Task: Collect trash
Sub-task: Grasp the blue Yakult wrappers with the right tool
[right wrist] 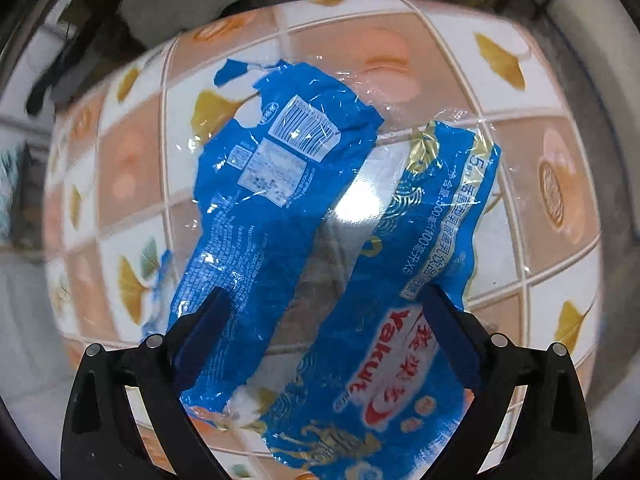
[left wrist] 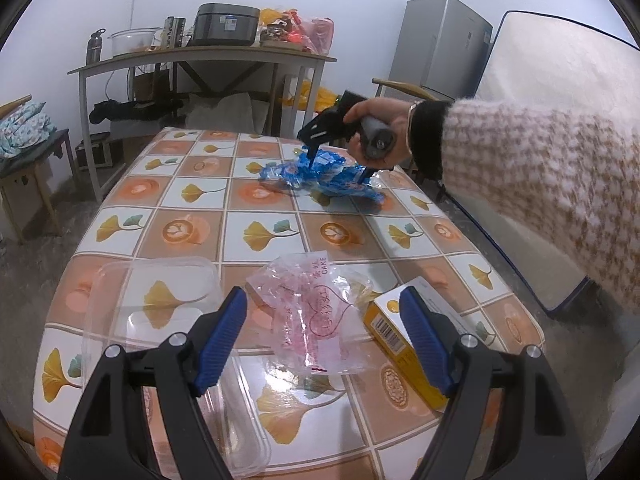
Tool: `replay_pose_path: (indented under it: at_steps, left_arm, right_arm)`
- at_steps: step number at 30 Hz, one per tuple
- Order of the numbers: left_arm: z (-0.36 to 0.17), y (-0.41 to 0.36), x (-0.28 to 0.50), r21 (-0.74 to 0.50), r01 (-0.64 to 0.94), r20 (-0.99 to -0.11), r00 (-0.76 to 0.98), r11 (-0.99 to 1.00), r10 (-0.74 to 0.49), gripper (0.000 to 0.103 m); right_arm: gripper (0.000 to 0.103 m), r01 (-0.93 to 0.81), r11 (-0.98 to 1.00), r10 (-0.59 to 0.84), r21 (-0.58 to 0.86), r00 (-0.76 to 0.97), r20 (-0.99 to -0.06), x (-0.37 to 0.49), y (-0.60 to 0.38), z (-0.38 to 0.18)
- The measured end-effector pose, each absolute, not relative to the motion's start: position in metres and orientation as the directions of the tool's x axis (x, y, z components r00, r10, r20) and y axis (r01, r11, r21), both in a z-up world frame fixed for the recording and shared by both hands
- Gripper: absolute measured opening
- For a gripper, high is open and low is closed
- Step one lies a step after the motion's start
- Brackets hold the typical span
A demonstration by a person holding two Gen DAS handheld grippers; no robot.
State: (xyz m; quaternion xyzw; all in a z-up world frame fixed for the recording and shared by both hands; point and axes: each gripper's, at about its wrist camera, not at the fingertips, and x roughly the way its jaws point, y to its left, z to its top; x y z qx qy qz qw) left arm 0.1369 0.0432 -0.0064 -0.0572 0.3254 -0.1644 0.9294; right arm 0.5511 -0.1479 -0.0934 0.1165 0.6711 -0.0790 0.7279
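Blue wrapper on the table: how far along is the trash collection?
Done: nothing visibly collected. In hand: the right gripper points down over the blue wrapper, open, not gripping. Left: clear pink-printed bag, yellow box and clear plastic tray lie before the open, empty left gripper.

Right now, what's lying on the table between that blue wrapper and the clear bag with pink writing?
Nothing: in the left wrist view, only bare patterned tablecloth separates the blue wrapper from the clear pink-printed bag.

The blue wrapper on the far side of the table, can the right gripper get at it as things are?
Probably yes: the right gripper points down with open jaws straddling the blue wrapper, nothing between.
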Motion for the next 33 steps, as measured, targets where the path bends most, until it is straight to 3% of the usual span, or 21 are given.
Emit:
replay_pose_path:
  at_steps: [3,7,13,17,25,33]
  left_arm:
    - [-0.006,0.045,0.136,-0.22,0.265,-0.585,0.734,0.939,-0.344,0.076]
    - [-0.004,0.047,0.133,-0.222,0.264,-0.58,0.738,0.939,-0.345,0.076]
    - [-0.003,0.045,0.122,-0.215,0.271,-0.584,0.734,0.938,-0.346,0.076]
    - [-0.002,0.044,0.112,-0.199,0.268,-0.59,0.735,0.943,-0.334,0.076]
    - [0.001,0.041,0.091,-0.173,0.287,-0.583,0.741,0.942,-0.332,0.076]
    - [-0.011,0.033,0.088,-0.162,0.307,-0.614,0.713,0.938,-0.339,0.076]
  right_arm:
    - [0.079,0.204,0.979,-0.045,-0.022,0.111,-0.993,0.54,-0.138,-0.093]
    - [0.063,0.148,0.989,-0.043,-0.021,0.146,-0.988,0.518,-0.14,-0.09]
    - [0.032,0.109,0.994,-0.031,-0.012,0.169,-0.985,0.476,-0.163,-0.086]
    - [0.005,0.102,0.995,-0.018,0.0,0.182,-0.983,0.458,-0.179,-0.088]
    - [0.001,0.08,0.989,0.099,0.123,0.263,-0.96,0.397,-0.229,-0.078]
    - [0.0,-0.038,0.995,0.1,0.092,0.431,-0.897,0.286,-0.258,-0.043]
